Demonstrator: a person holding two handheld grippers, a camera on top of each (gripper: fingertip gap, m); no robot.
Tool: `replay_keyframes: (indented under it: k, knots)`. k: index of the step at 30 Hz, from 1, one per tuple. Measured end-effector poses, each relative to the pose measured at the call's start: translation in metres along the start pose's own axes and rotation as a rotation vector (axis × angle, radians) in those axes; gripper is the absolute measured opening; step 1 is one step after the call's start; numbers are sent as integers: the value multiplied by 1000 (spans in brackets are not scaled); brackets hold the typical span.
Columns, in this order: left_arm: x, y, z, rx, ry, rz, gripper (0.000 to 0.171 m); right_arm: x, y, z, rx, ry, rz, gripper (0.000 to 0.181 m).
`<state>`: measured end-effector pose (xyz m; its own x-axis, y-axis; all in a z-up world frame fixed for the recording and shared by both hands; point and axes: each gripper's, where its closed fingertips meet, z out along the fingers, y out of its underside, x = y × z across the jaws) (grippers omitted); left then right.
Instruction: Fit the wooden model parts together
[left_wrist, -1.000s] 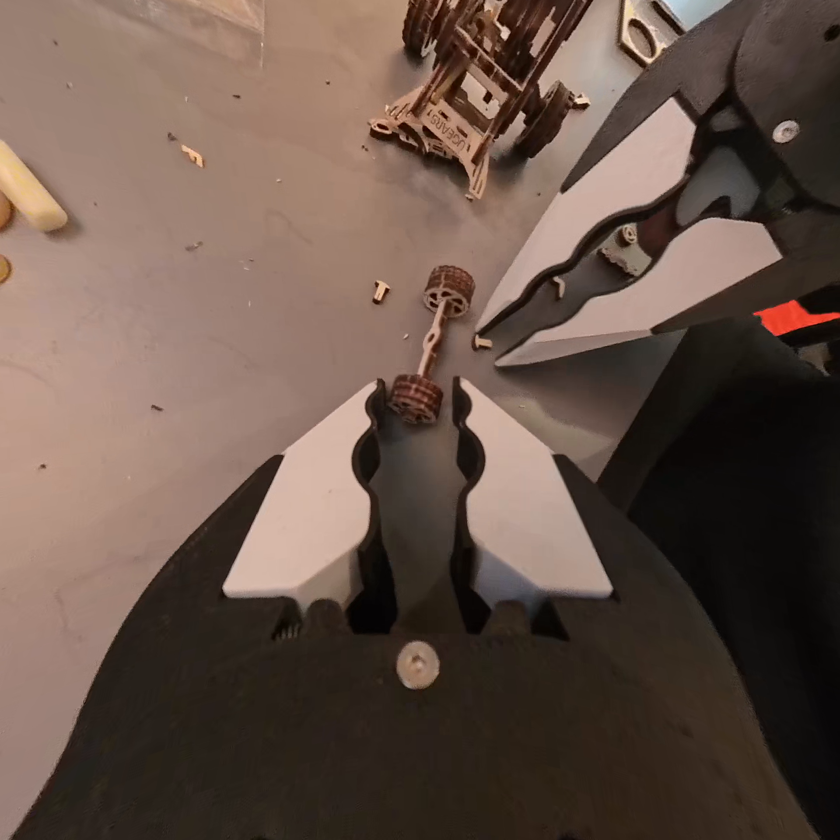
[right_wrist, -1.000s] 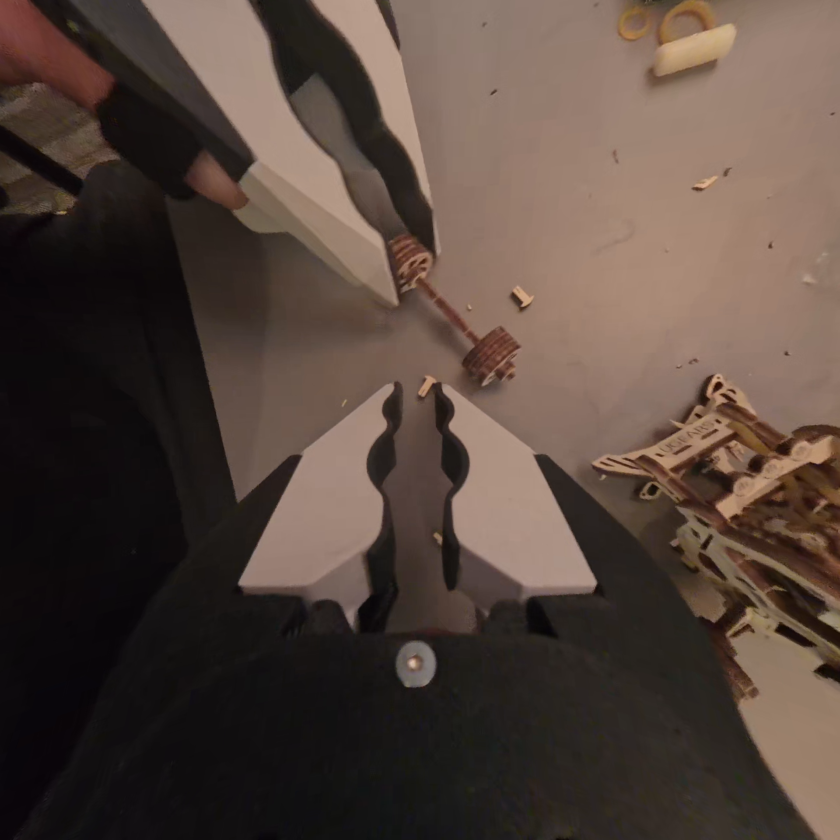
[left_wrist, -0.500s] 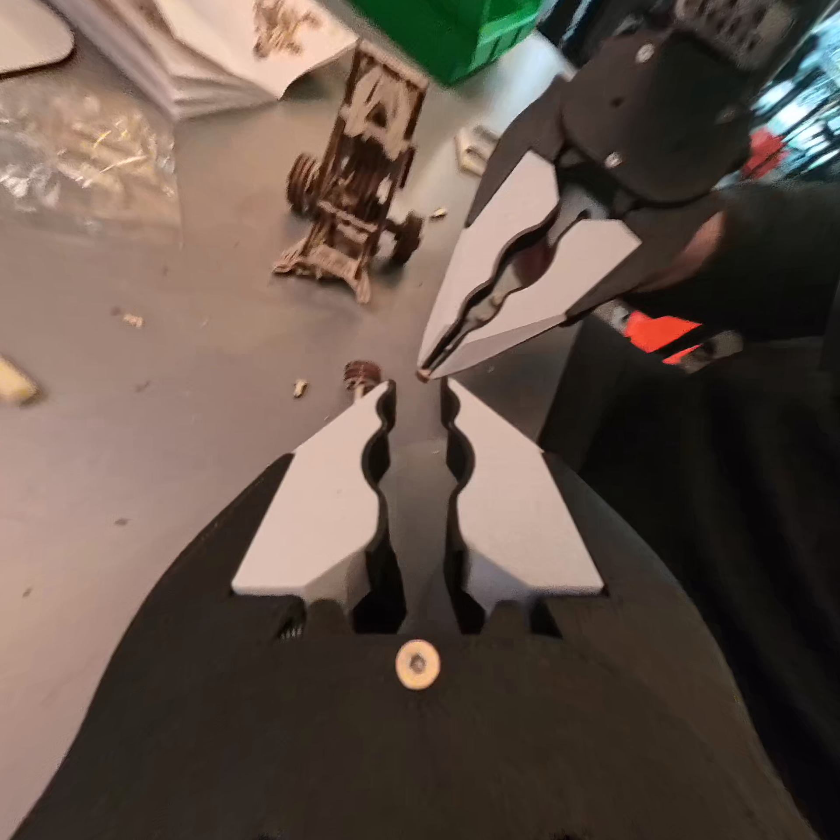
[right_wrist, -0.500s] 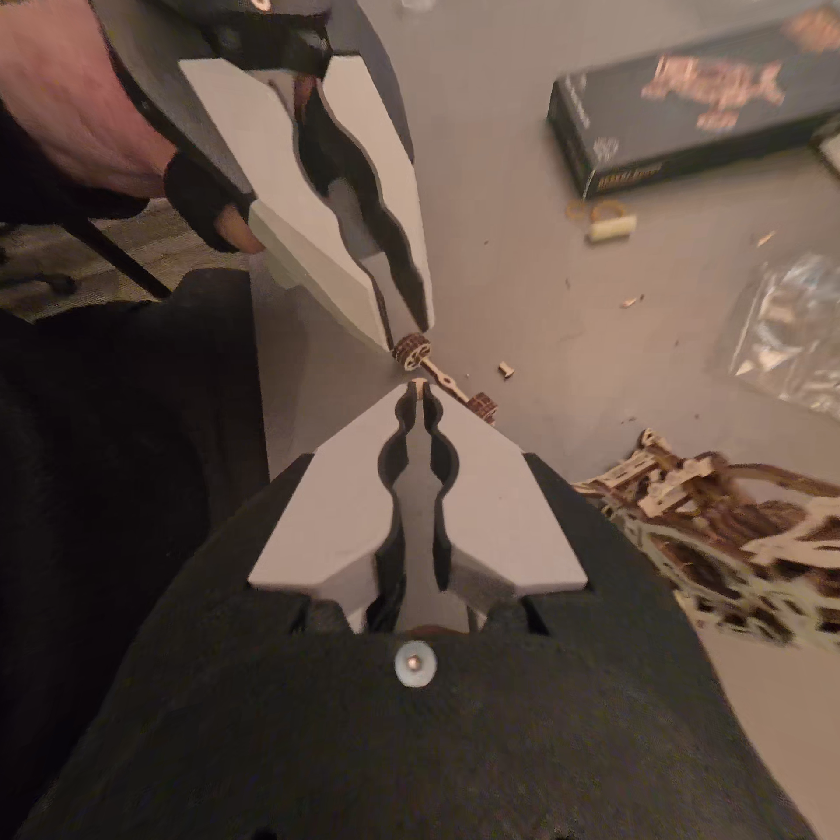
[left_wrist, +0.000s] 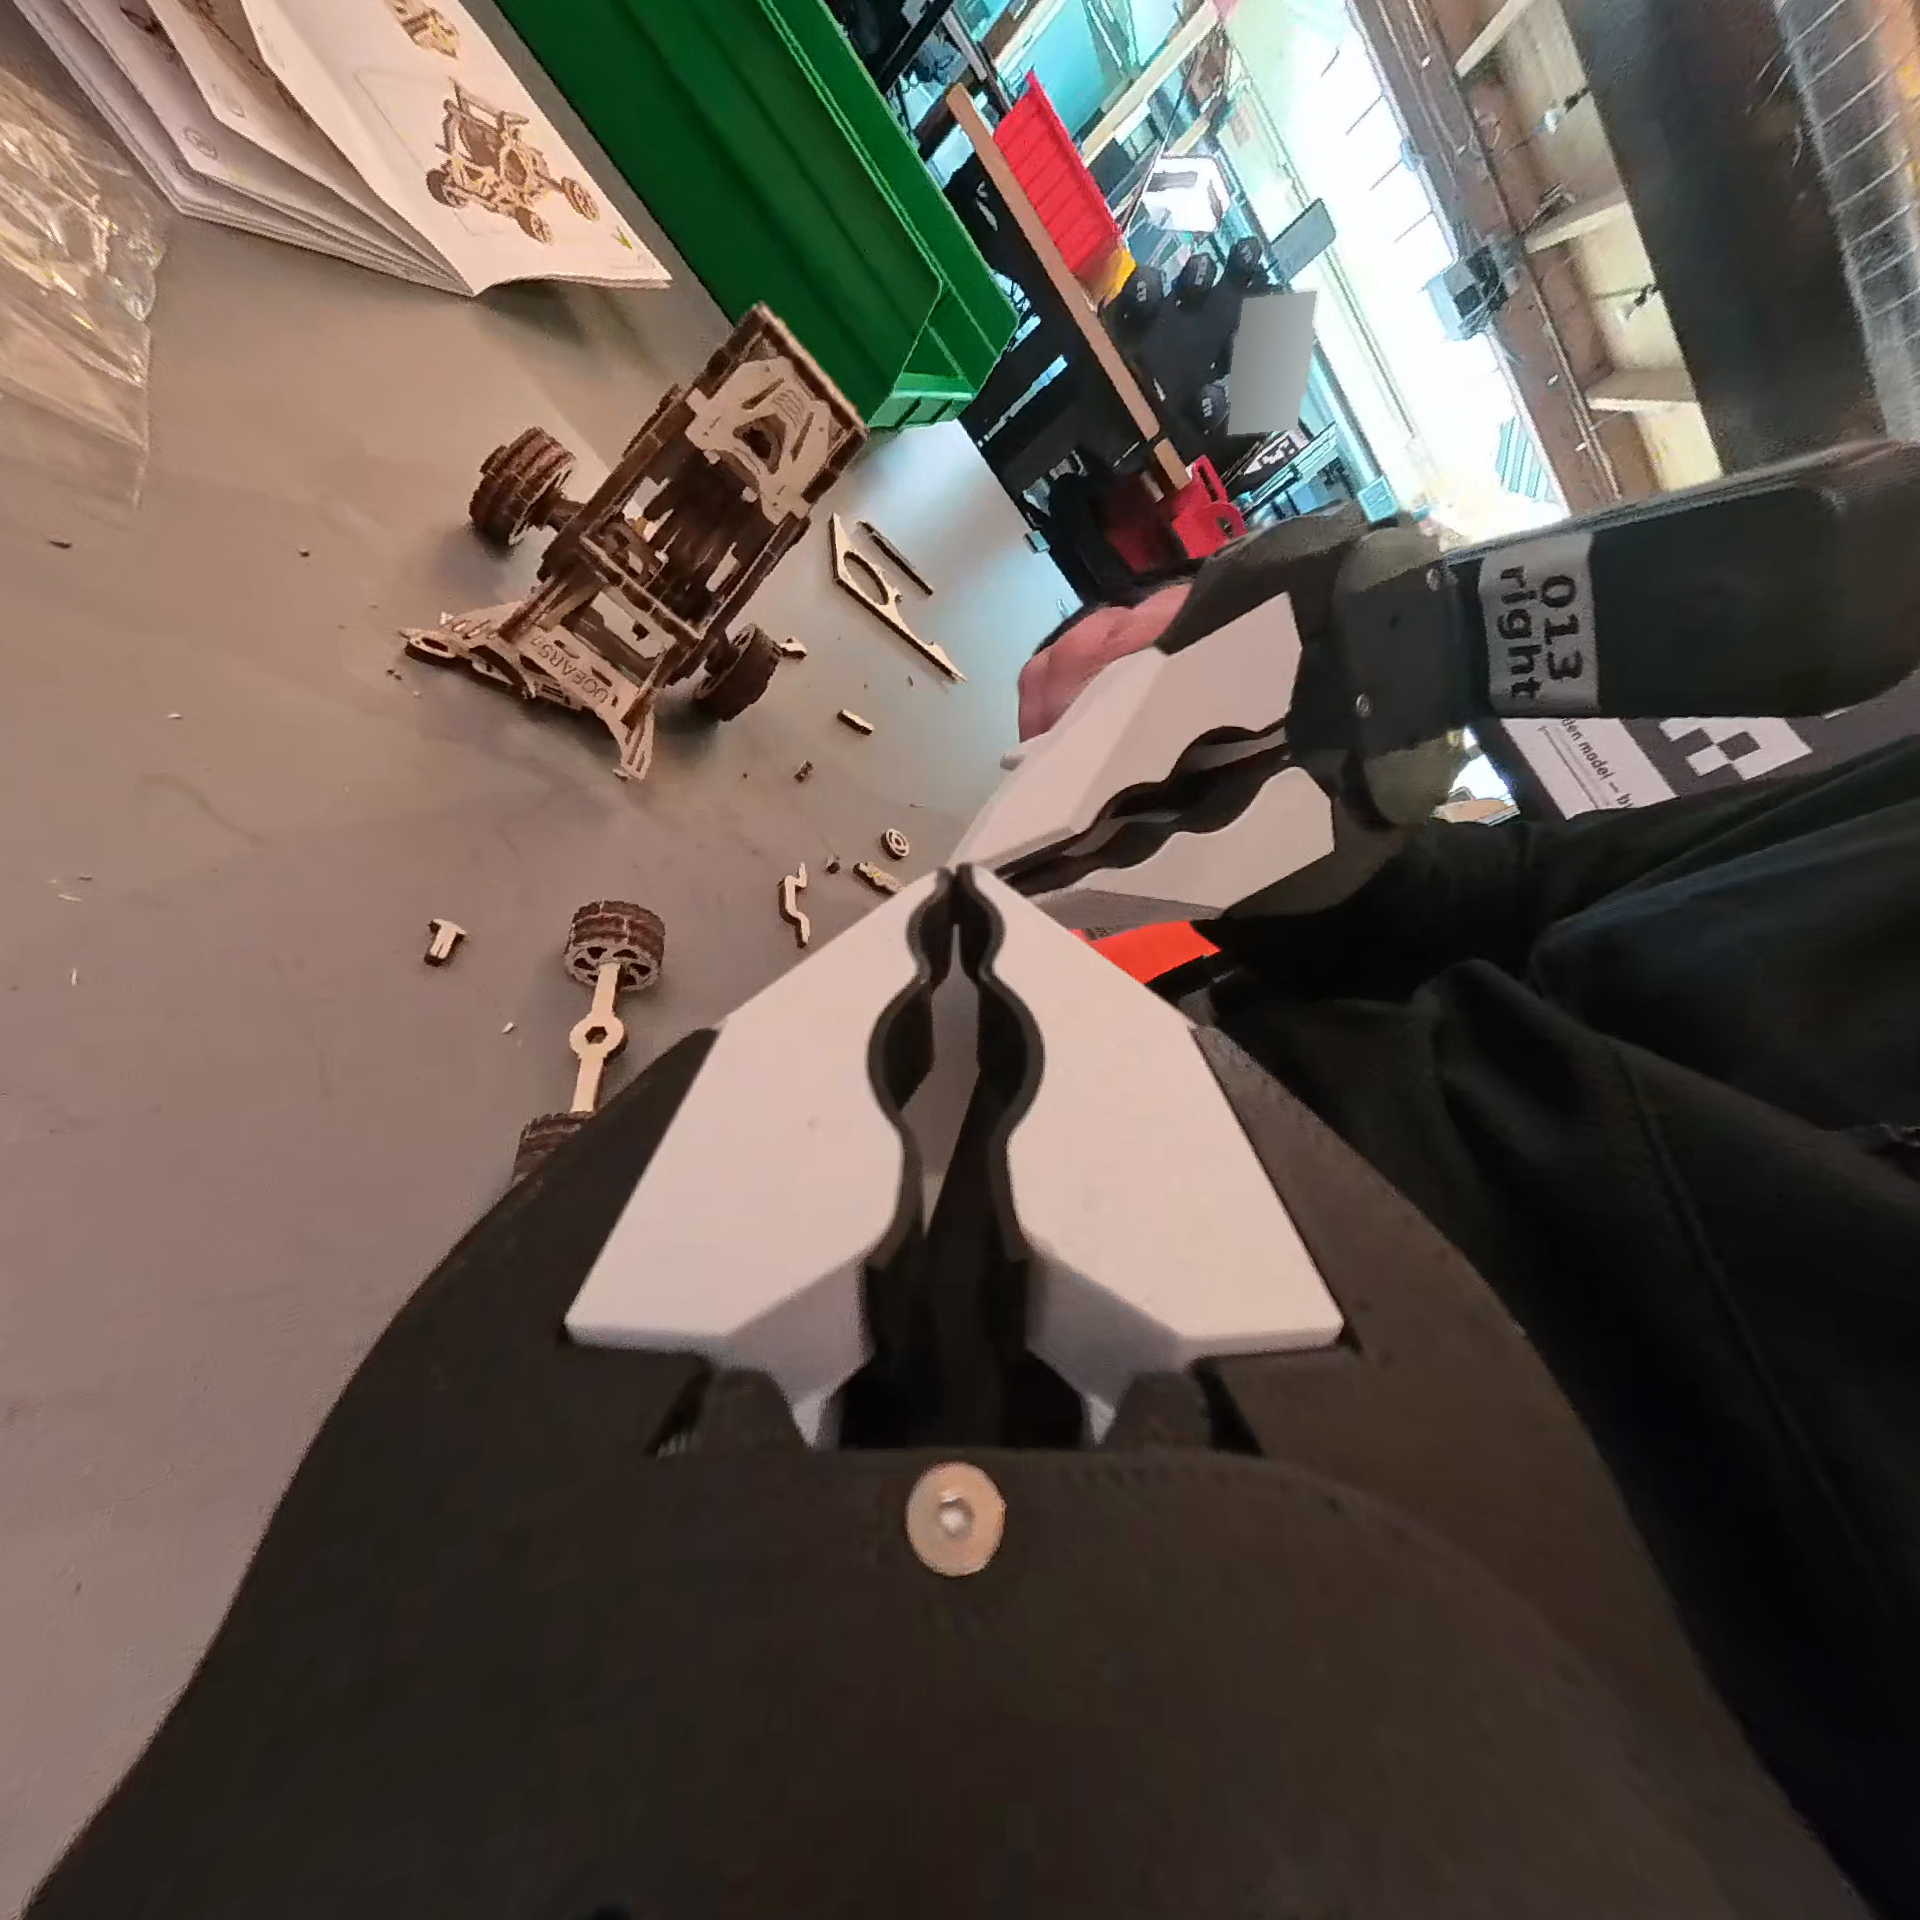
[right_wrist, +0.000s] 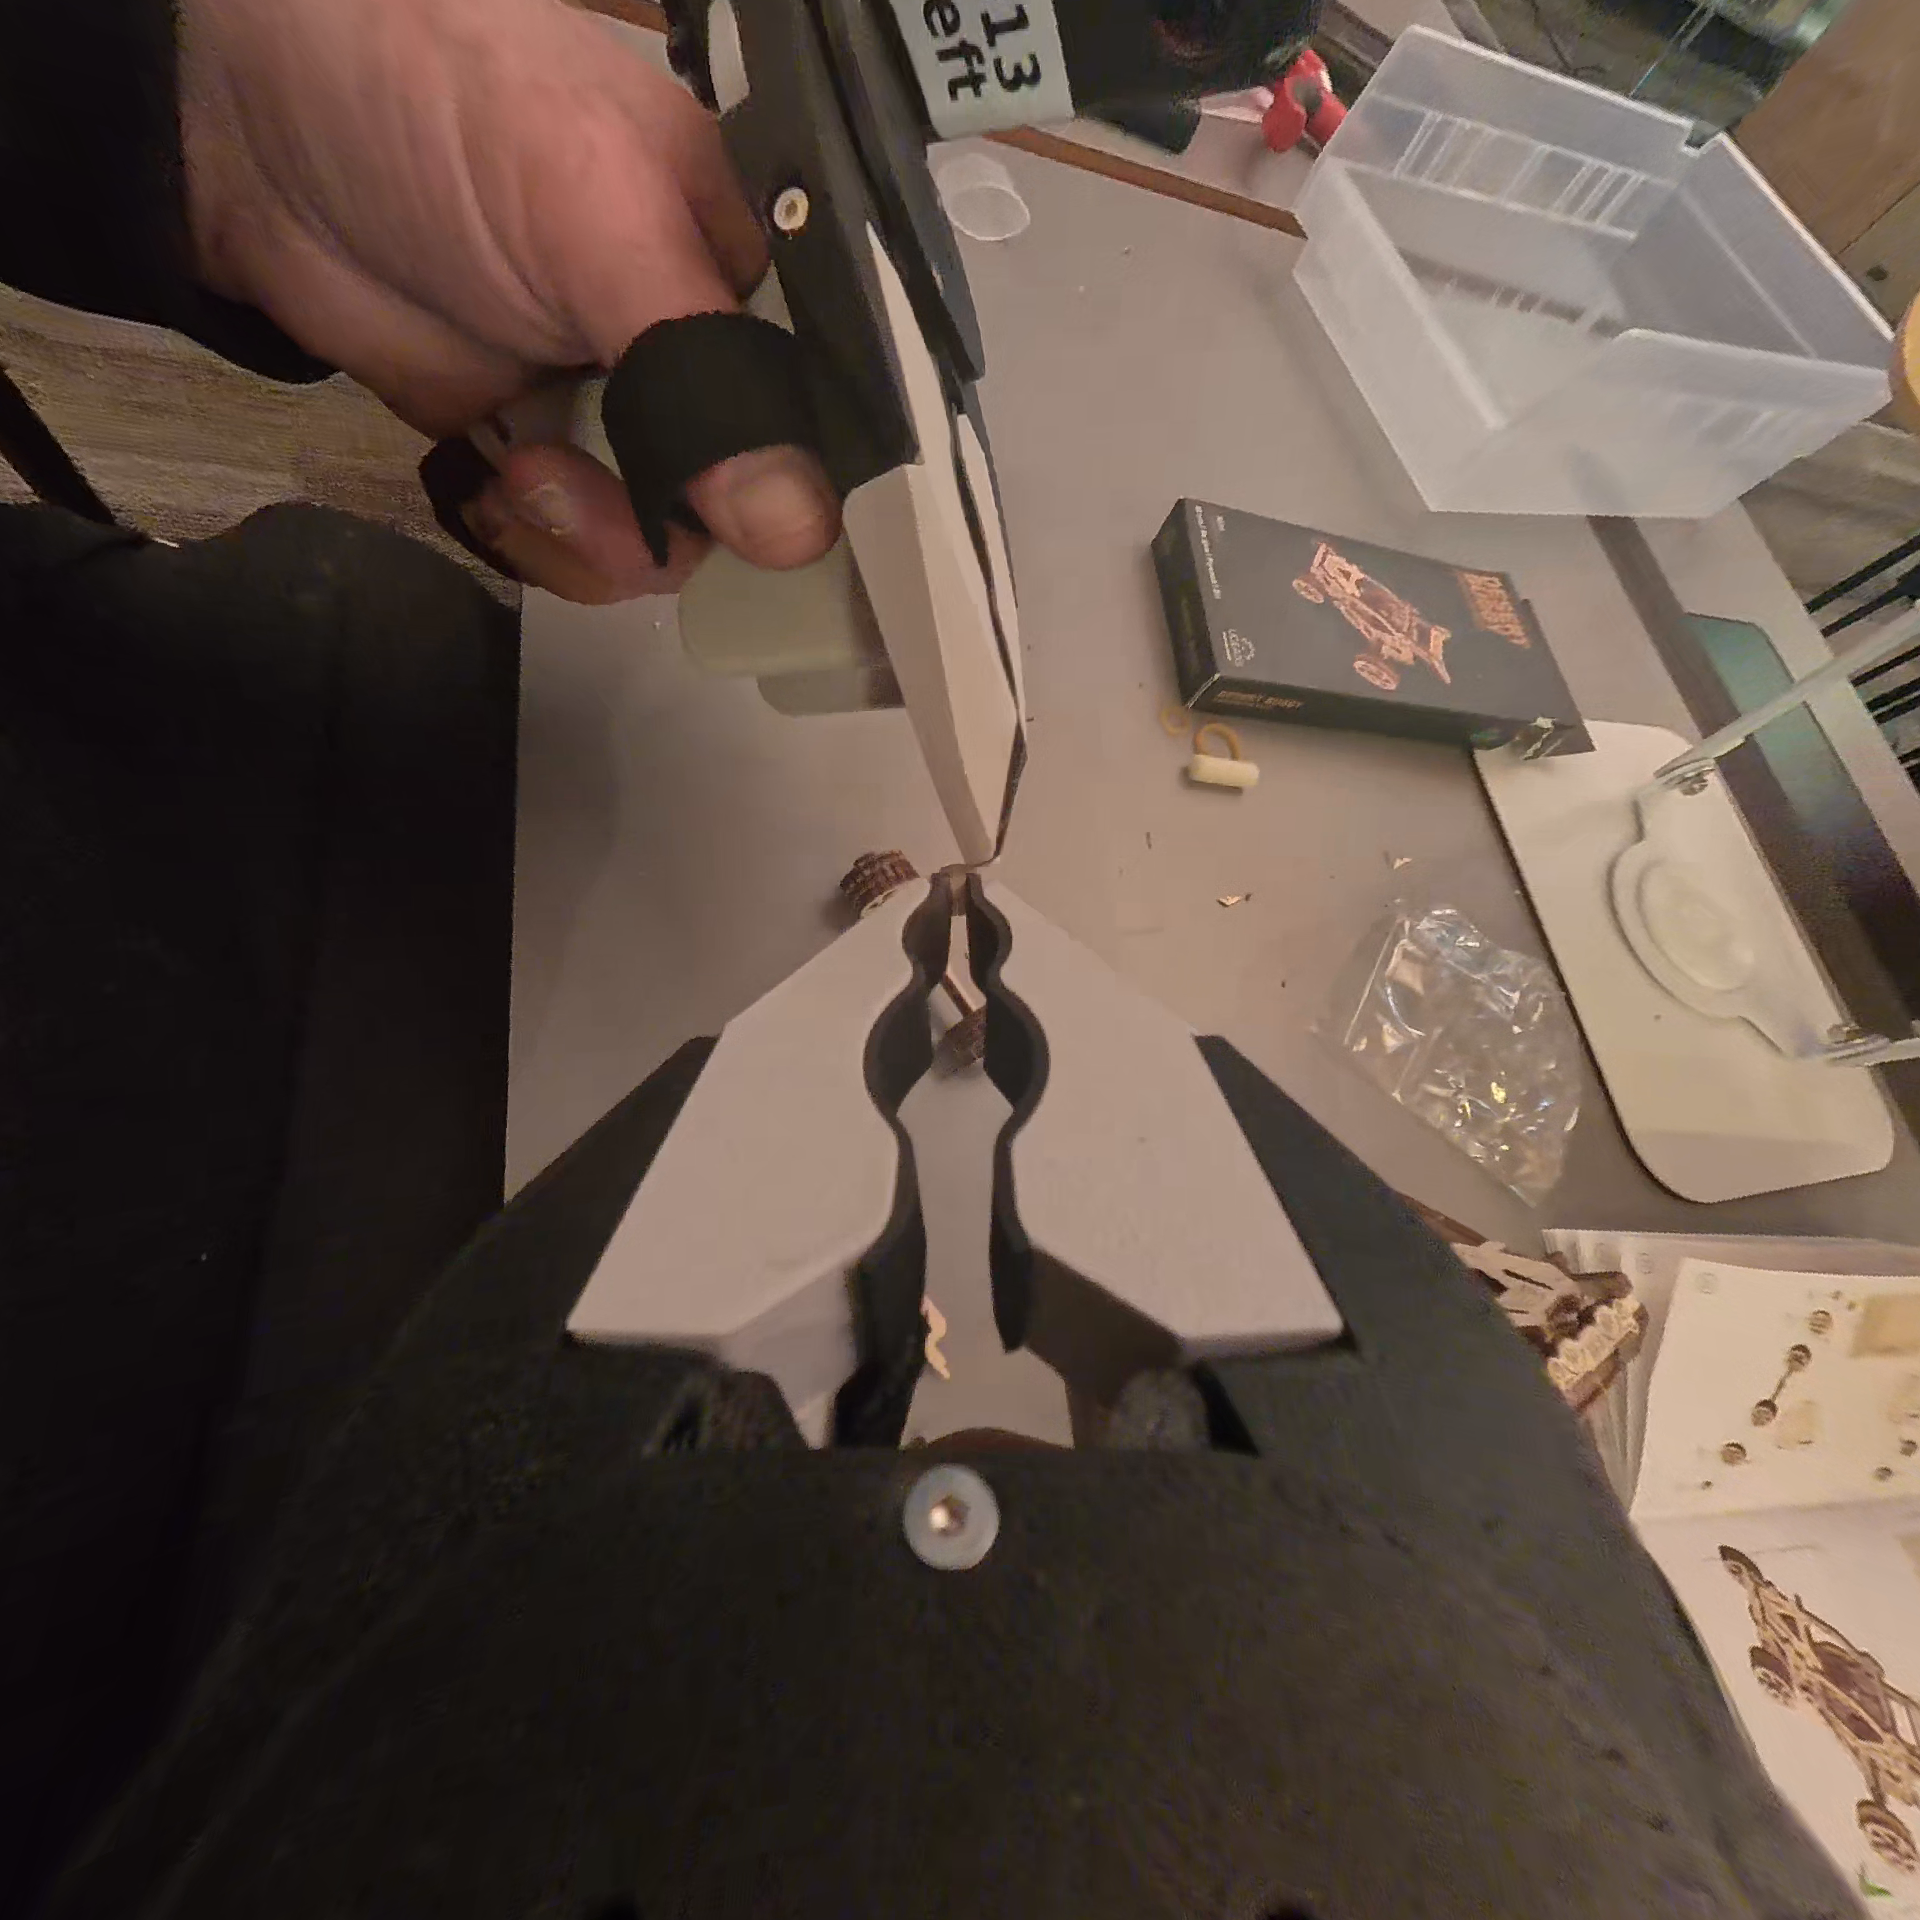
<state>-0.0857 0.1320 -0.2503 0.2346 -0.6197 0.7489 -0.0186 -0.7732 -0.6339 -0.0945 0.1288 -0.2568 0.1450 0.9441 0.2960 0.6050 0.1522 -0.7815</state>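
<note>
My right gripper (right_wrist: 956, 896) is shut on a small pale wooden peg (right_wrist: 948, 883) and holds it above the table. My left gripper (left_wrist: 957, 881) is shut, and its tip (right_wrist: 985, 854) meets the peg's end from above; nothing shows between its fingers in the left wrist view. The right gripper also shows in the left wrist view (left_wrist: 987, 871), tip to tip with the left. A wooden axle with two dark wheels (left_wrist: 601, 997) lies on the grey table below; it also shows in the right wrist view (right_wrist: 878, 883). The partly built wooden car (left_wrist: 665, 592) stands farther back.
Loose small wooden parts (left_wrist: 795, 904) and a peg (left_wrist: 445, 940) lie near the axle. A green bin (left_wrist: 779, 156), an instruction booklet (left_wrist: 416, 135), a black box (right_wrist: 1361, 623), a clear plastic container (right_wrist: 1558, 291), a plastic bag (right_wrist: 1455, 1039) and a white board (right_wrist: 1662, 935) ring the work area. My left and right fingertips are right by each other.
My left gripper left the wheel axle on the table, rose and shut. My right gripper took up a small peg and lifted it. The two tips came together.
</note>
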Motion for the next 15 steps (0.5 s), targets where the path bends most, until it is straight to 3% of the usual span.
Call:
replay_keyframes:
  k: [15]
  knots:
    - [2, 0, -1, 9, 51, -67, 1, 4, -5, -1, 5, 54, -44, 0]
